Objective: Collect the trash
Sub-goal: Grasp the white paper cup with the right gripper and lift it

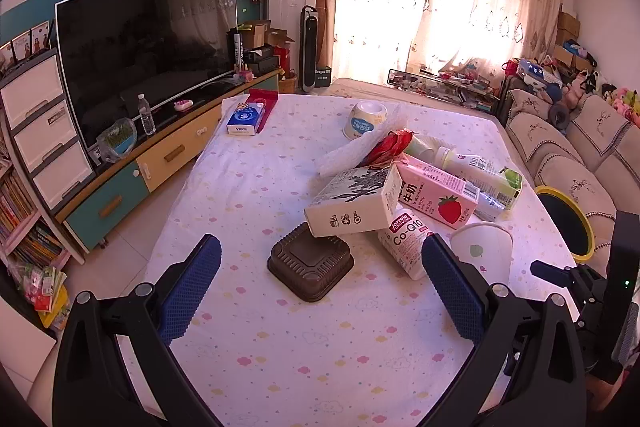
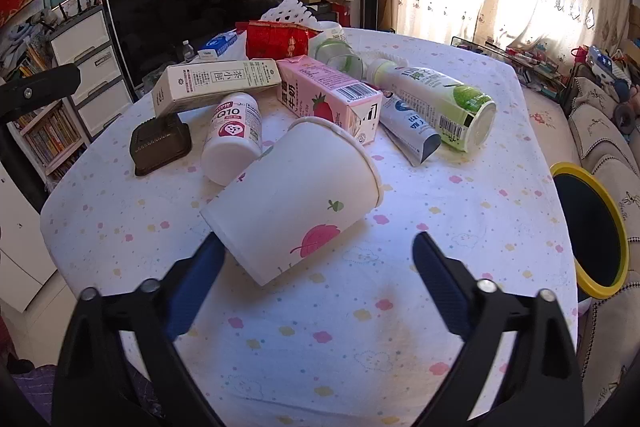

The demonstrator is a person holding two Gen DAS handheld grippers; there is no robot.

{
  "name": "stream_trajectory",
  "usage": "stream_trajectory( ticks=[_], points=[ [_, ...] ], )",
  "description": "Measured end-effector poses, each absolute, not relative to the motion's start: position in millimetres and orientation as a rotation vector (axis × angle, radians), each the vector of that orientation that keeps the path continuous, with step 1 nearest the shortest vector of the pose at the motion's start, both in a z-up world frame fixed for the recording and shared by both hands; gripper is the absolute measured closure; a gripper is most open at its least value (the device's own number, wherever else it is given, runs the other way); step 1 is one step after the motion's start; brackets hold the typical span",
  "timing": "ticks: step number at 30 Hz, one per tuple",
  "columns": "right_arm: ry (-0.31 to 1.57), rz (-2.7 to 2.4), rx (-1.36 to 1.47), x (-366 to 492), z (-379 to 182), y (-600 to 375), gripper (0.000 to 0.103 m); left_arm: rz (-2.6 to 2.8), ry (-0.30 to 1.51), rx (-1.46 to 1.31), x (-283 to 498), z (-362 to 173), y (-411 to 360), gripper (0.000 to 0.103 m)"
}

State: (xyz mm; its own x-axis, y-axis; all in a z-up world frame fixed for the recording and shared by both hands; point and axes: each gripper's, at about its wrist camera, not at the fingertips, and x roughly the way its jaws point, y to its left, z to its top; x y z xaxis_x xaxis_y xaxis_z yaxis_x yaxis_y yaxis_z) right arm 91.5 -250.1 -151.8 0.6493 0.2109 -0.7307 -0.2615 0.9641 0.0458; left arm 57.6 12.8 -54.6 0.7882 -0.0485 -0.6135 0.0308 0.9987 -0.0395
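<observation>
A: Where's the white paper cup with the pink leaf print (image 2: 294, 199)?

B: On its side on the white cloud-print tablecloth (image 2: 360, 339), base toward the right gripper (image 2: 318, 259). The jaws stand apart around that base; I can't tell if the left blue pad (image 2: 200, 275) touches it.

A: And behind it?

B: A white Q10 supplement bottle (image 2: 234, 137), a pink strawberry milk carton (image 2: 328, 97) and a green-and-white drink bottle (image 2: 440, 99), heaped together. A yellow-rimmed black bin (image 2: 590, 231) stands off the table's right edge.

A: The left gripper (image 1: 320, 279)?

B: Wide open, empty, either side of a dark brown square plastic tray (image 1: 311, 261).
</observation>
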Motion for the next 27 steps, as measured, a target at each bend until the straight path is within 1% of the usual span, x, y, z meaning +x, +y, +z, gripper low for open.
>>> stream_trajectory(
  ticks=[1, 2, 3, 5, 6, 7, 8, 10, 14, 27],
  points=[
    [0.827, 0.268, -0.062, 91, -153, -251, 0.036, -0.043, 0.663, -0.028, 58, -55, 12, 0.004],
    [0.828, 0.270, -0.064, 92, -154, -252, 0.042, -0.044, 0.665, -0.027, 58, -56, 12, 0.004],
    [0.825, 0.274, -0.065, 92, -154, -251, 0.046, -0.045, 0.668, -0.026, 59, -57, 11, 0.004],
    [0.816, 0.291, -0.053, 91, -152, -252, 0.065, -0.047, 0.671, -0.022, 60, -58, 10, 0.004],
    [0.807, 0.296, -0.048, 90, -151, -253, 0.071, -0.047, 0.671, -0.020, 60, -58, 9, 0.004],
    [0.797, 0.295, -0.046, 90, -149, -254, 0.082, -0.047, 0.671, -0.019, 60, -58, 9, 0.004],
    [0.789, 0.296, -0.042, 89, -148, -255, 0.090, -0.047, 0.671, -0.020, 60, -59, 9, 0.004],
    [0.779, 0.316, -0.012, 90, -146, -260, 0.097, -0.048, 0.673, -0.019, 61, -59, 8, 0.004],
    [0.743, 0.322, 0.031, 87, -138, -270, 0.099, -0.048, 0.676, -0.016, 61, -61, 7, 0.004],
    [0.616, 0.201, 0.089, 74, -105, -323, 0.099, -0.065, 0.663, -0.001, 62, -59, -3, 0.004]
  ],
)
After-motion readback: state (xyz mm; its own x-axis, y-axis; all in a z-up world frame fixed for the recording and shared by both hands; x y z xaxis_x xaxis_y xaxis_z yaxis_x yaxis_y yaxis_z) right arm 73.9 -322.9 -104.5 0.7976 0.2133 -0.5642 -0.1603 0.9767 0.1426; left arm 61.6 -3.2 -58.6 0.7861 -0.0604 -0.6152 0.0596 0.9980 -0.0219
